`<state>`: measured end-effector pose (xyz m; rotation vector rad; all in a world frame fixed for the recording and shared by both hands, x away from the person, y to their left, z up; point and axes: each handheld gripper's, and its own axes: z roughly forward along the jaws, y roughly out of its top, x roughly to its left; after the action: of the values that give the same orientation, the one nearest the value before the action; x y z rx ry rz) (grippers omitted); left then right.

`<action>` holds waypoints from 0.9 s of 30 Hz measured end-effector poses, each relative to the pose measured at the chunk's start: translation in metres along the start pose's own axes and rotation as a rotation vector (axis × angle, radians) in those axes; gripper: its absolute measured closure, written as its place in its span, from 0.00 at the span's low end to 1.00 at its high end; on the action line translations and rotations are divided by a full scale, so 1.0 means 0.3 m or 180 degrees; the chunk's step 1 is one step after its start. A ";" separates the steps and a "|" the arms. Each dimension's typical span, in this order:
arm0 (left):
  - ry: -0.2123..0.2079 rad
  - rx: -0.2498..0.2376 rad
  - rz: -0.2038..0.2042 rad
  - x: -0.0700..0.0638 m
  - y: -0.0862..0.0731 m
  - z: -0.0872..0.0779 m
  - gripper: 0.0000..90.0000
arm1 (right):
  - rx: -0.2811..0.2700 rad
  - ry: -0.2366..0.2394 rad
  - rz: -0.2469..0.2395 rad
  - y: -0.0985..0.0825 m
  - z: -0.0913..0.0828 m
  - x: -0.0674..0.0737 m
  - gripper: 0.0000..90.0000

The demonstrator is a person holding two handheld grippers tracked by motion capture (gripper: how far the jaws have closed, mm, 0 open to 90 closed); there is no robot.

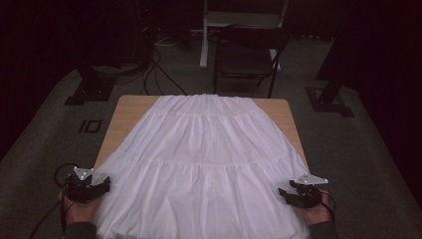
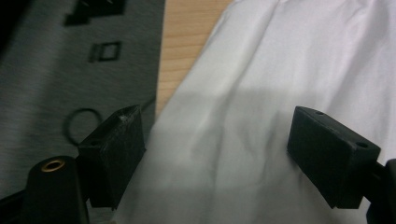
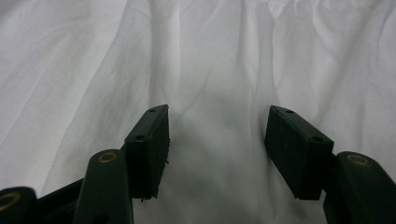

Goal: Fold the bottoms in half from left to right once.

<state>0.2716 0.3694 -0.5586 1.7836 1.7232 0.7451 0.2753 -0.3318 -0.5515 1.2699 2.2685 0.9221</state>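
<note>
Left gripper (image 1: 95, 187): at the near left corner of the table, held in the left hand (image 1: 79, 208), jaws standing wide apart and pinching nothing; in the left gripper view the left side edge of the white skirt (image 2: 261, 93) runs up between the jaws, cloth under the right jaw, grey floor (image 2: 56, 84) and a strip of wooden table (image 2: 187, 42) past the left jaw. Cloth lying inward from this gripper, toward the table's middle. White skirt: spread flat over the wooden table (image 1: 127, 112), long axis running from the narrow gathered waistband (image 1: 204, 99) at the far edge down to the wide hem at the near edge, hem overhanging toward the person; tiers crossing it from side to side. Right gripper (image 1: 291, 194): at the near right corner, held in the right hand (image 1: 316, 214), jaws likewise parted with nothing clamped; in the right gripper view wrinkled white cloth lying beneath and between both jaws. Cloth inward from this gripper also, mirror to the left. Judged: both grippers about equally near the hem's two corners, one to each side edge, neither favoured; a coming pinch likely to turn on each jaw pair straddling its own side edge near the hem. Dark folding chair (image 1: 249, 55) well beyond the far edge, apart from the work.
</note>
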 end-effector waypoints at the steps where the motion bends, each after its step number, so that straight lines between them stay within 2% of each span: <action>1: -0.0050 -0.0011 -0.0010 0.006 -0.003 -0.001 0.24 | 0.0005 0.0011 0.0002 -0.001 0.001 -0.001 0.44; 3: -0.0067 -0.0015 0.0006 -0.001 -0.005 -0.007 0.27 | 0.0012 0.0013 0.0009 -0.002 0.002 -0.002 0.44; 4: -0.0095 -0.0019 0.0036 -0.009 -0.006 -0.013 0.33 | 0.0017 0.0018 0.0007 -0.002 0.003 -0.002 0.44; 6: -0.0110 -0.0019 0.0066 -0.032 -0.010 -0.025 0.48 | 0.0030 0.0021 0.0005 -0.003 0.003 0.000 0.44; 10: -0.0272 0.0078 0.0212 -0.063 -0.008 -0.044 0.80 | 0.0021 0.0033 0.0010 -0.005 0.003 0.004 0.43; 12: -0.0307 0.0101 0.0289 -0.066 -0.004 -0.044 0.92 | 0.0020 0.0046 0.0020 -0.006 0.002 0.006 0.43; 13: -0.0279 0.0121 0.0329 -0.065 0.000 -0.043 0.96 | 0.0015 0.0058 0.0031 -0.007 0.002 0.008 0.43; 14: -0.0260 0.0131 0.0335 -0.061 0.003 -0.042 0.97 | 0.0009 0.0069 0.0048 -0.007 0.002 0.013 0.43; 16: -0.0125 0.0138 0.0355 -0.051 0.005 -0.040 0.98 | 0.0001 0.0084 0.0036 -0.008 0.002 0.021 0.42; 19: 0.0019 0.0138 0.0331 -0.035 0.006 -0.038 0.98 | -0.0021 0.0095 0.0044 -0.009 0.004 0.037 0.42; 20: 0.0025 0.0140 0.0303 -0.031 0.006 -0.040 0.98 | -0.0023 0.0106 0.0029 -0.008 0.005 0.045 0.42; 23: -0.0077 0.0008 0.0266 -0.033 0.010 -0.064 0.98 | -0.0008 0.0123 -0.0021 -0.005 0.007 0.074 0.41; 27: -0.0324 -0.0260 0.0296 -0.066 0.043 -0.126 0.98 | 0.0005 0.0152 -0.0081 0.000 0.010 0.100 0.41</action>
<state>0.2530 0.3495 -0.5234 1.8235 1.5316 0.7395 0.2615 -0.3052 -0.5540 1.2293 2.3167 0.9516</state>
